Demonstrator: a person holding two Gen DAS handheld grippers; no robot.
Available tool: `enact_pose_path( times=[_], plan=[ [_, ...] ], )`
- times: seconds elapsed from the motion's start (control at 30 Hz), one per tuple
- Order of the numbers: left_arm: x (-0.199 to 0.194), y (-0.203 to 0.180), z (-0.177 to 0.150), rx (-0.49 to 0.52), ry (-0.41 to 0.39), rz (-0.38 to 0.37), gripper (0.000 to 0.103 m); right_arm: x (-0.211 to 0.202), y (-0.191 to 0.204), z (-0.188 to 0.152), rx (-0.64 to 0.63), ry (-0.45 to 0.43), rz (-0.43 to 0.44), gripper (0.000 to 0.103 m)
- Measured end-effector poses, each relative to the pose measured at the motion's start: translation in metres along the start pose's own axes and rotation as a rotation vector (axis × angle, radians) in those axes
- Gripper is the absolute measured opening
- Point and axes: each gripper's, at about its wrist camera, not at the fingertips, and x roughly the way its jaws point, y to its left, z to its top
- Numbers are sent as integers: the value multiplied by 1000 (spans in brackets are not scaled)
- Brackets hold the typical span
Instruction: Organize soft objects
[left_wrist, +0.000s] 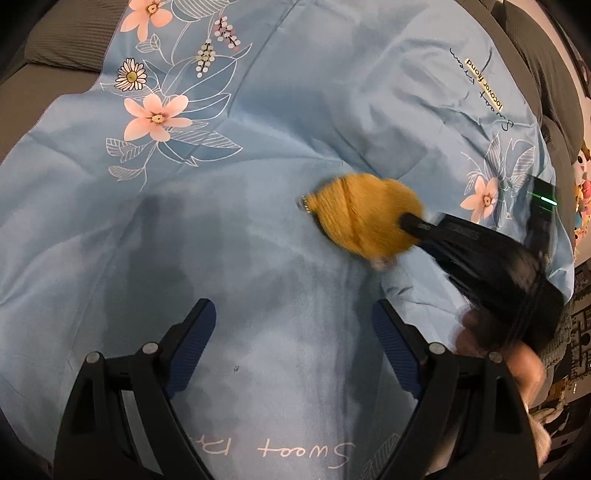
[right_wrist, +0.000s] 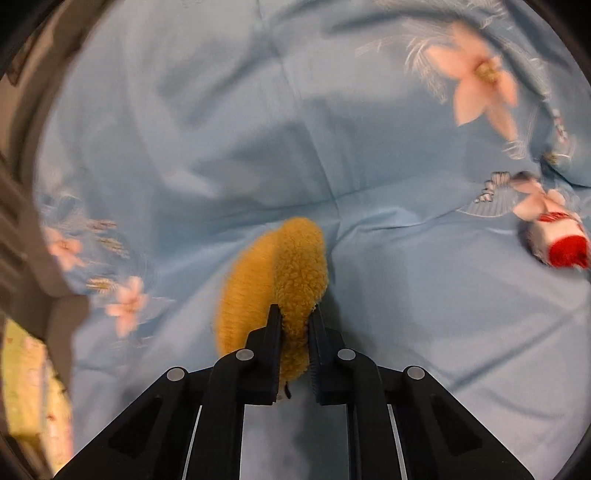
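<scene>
A fuzzy mustard-yellow plush lies on the light blue floral quilt. My right gripper is shut on its near end, the pads squeezing the pile. In the left wrist view the same yellow plush sits right of centre with a small metal chain at its left tip, and the right gripper reaches into it from the right, blurred. My left gripper stands open low over bare quilt, nothing between its fingers.
A small red and white plush lies at the right on the quilt. Grey pillows edge the quilt at the far left. A hand holds the right gripper. Colourful toys show past the right edge.
</scene>
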Motion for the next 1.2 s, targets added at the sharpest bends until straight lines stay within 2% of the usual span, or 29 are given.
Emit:
enact_pose_path(
  times=[0.1,0.2,0.33,0.5,0.57,0.6,0.63,0.7,0.73,0.87,0.93,1.1,1.17,1.2],
  plan=[
    [-1,-2,-2,7,2,9,86,-43,-5,-13,3,-19,3,14],
    [-1,-8,-7,33,0,14,86,-76,-11,-27,-7,-38,-40,14],
    [-2,-24,-19,122,-18,51,86,-107,-22,-56,-12,-22,-85,14],
    [3,-37,-35,166,4,36,86,-128,-43,-82,18,21,-90,14],
    [6,-44,-41,196,17,31,86,-121,-49,-88,-27,78,-141,22],
    [8,-48,-45,210,27,21,86,-119,-52,-91,-47,92,-174,35],
    [9,-51,-48,220,35,11,86,-117,-59,-92,-55,93,-217,56],
    [14,-58,-54,242,66,-17,86,-119,-74,-91,-19,63,-244,84],
    [17,-60,-57,243,83,-30,86,-121,-79,-90,-2,56,-250,85],
    [31,-71,-67,250,149,-79,86,-117,-99,-82,32,72,-211,85],
    [38,-76,-73,269,167,-79,86,-112,-107,-81,68,84,-182,85],
    [52,-82,-79,272,207,-109,84,-98,-123,-77,157,124,-60,85],
    [55,-85,-80,291,191,-115,81,-92,-124,-77,169,134,-16,85],
    [55,-87,-81,303,183,-118,75,-88,-122,-78,166,143,8,85]
  ],
)
